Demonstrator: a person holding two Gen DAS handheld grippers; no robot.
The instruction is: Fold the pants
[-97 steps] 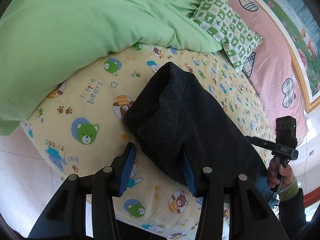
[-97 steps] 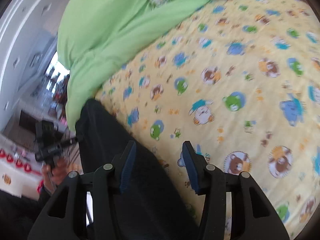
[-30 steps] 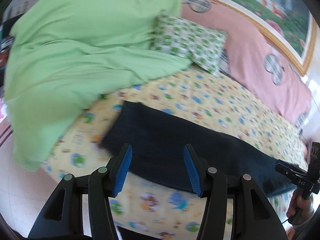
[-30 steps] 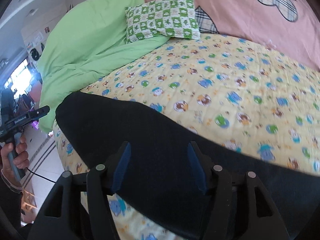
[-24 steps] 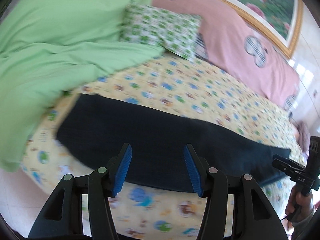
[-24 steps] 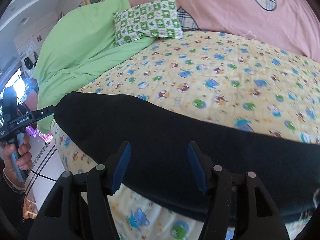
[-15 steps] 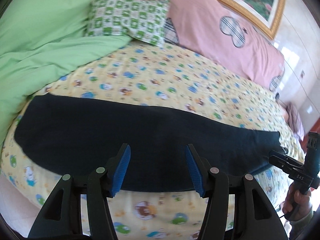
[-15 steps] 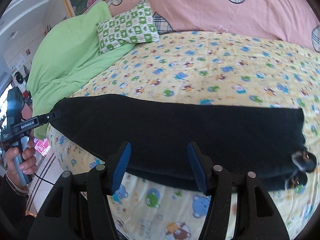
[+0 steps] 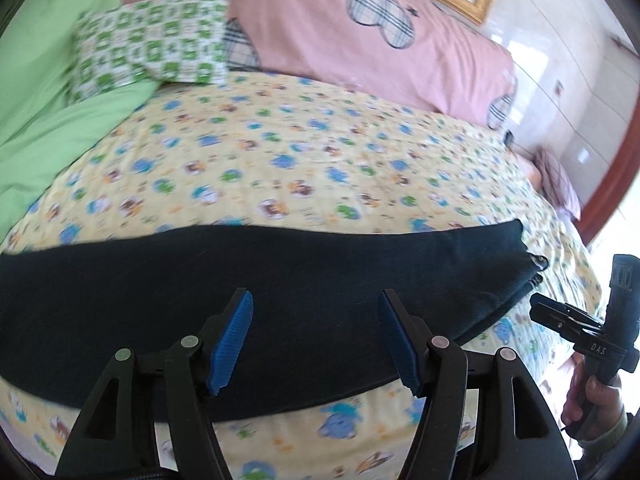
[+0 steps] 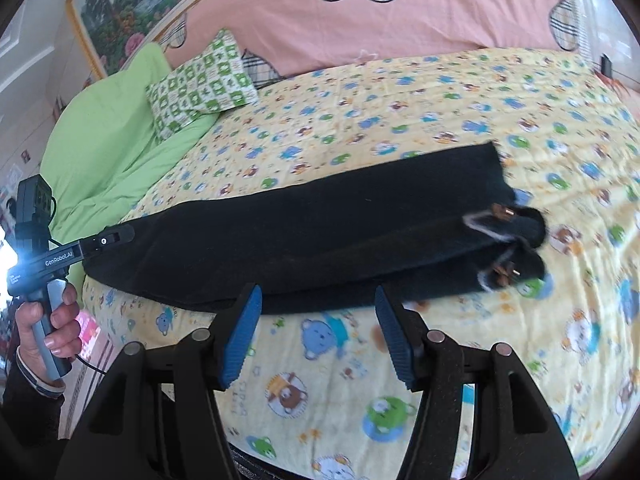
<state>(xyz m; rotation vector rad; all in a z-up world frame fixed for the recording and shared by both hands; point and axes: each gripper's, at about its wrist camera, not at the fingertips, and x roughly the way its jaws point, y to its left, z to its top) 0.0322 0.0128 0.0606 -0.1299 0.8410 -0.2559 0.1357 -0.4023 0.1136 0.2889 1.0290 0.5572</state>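
The dark pants (image 9: 280, 292) lie stretched in a long band across the bear-print bed sheet (image 9: 320, 168), near its front edge. Their drawstring end (image 10: 504, 216) is on the right. My left gripper (image 9: 318, 338) hovers over the middle of the pants, jaws opening, blue pads (image 9: 234, 336) pressing on nothing. My right gripper (image 10: 318, 332) stands open above the sheet, just in front of the pants (image 10: 320, 232), with nothing between its fingers. In the right wrist view the left gripper (image 10: 114, 238) sits at the pants' left end. The right gripper (image 9: 538, 308) is seen by the drawstring end.
A green quilt (image 10: 108, 128) and a green checked pillow (image 10: 200, 84) lie at the back left. A pink headboard cover (image 10: 400, 20) runs along the back. A small pinkish cloth (image 9: 556, 180) lies at the far right. The bed edge and floor (image 10: 92, 344) are near left.
Both views have swung to the right along the pants, from the leg end toward the drawstring end, which is now in sight. The left jaws stand wider apart than a second ago.
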